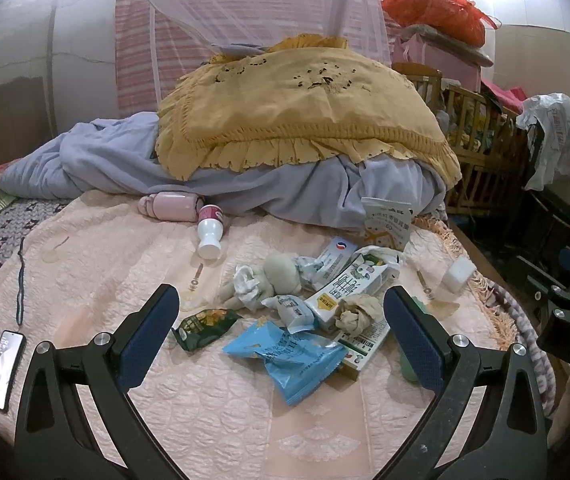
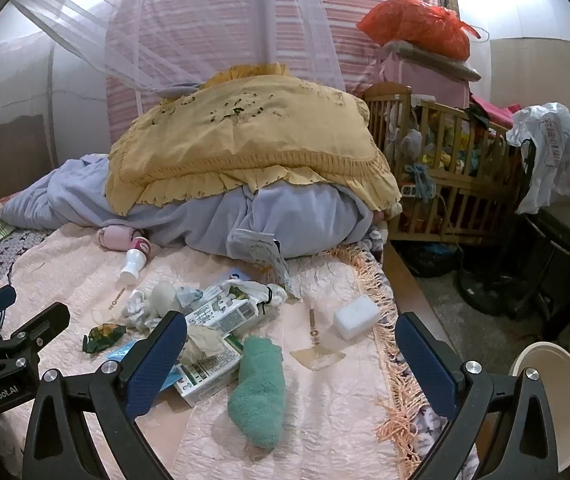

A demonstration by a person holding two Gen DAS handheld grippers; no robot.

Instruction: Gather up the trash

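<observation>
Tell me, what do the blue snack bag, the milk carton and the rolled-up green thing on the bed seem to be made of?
The blue snack bag looks like thin glossy plastic film: it shines and holds sharp crinkles. The milk carton seems printed coated paperboard, crushed with stiff folded edges. The green roll looks like soft terry cloth, matte and fuzzy, probably a small towel, though I cannot be sure.
</observation>
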